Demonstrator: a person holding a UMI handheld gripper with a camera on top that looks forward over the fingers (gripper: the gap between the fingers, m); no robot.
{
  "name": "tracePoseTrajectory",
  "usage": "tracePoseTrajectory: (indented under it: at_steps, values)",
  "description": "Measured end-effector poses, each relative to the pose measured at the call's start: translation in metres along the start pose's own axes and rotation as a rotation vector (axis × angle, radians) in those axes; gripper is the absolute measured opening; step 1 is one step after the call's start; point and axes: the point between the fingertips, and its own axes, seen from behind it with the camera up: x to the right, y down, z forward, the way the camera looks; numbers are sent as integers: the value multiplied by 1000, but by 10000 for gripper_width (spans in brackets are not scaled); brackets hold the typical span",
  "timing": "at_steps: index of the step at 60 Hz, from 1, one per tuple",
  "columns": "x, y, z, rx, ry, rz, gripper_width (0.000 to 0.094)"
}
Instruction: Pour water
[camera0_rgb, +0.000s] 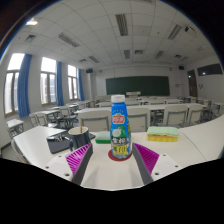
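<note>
- on the white table (185, 140), just ahead of the fingers, a clear plastic bottle (120, 128) stands upright, with a blue cap and a red, white and green label.
- the gripper (112, 163) is open: its magenta pads (76, 160) spread wide to either side, and the bottle stands between the fingertips with a gap at each side, resting on the table by itself.
- to the left of the bottle and a little farther off sits a dark round cup (77, 132), apart from the bottle.
- just left of the cup lies a flat dark object (59, 141); i cannot tell what it is.
- beyond the bottle to the right, a yellow-green sponge-like block (163, 134) lies on the table.
- farther back are rows of desks and chairs, a green chalkboard (137, 86) on the far wall, and windows with blue curtains (22, 88) along the left side.
</note>
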Motion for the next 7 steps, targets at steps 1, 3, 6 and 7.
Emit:
tracePoseTrajectory:
  at_steps: [1, 3, 6, 7]
  values:
    - [-2, 1, -2, 5, -1, 11, 841]
    - [-7, 2, -4, 13, -10, 36, 844]
    - [-15, 9, -10, 21, -36, 75, 842]
    - [-17, 11, -11, 21, -47, 87, 842]
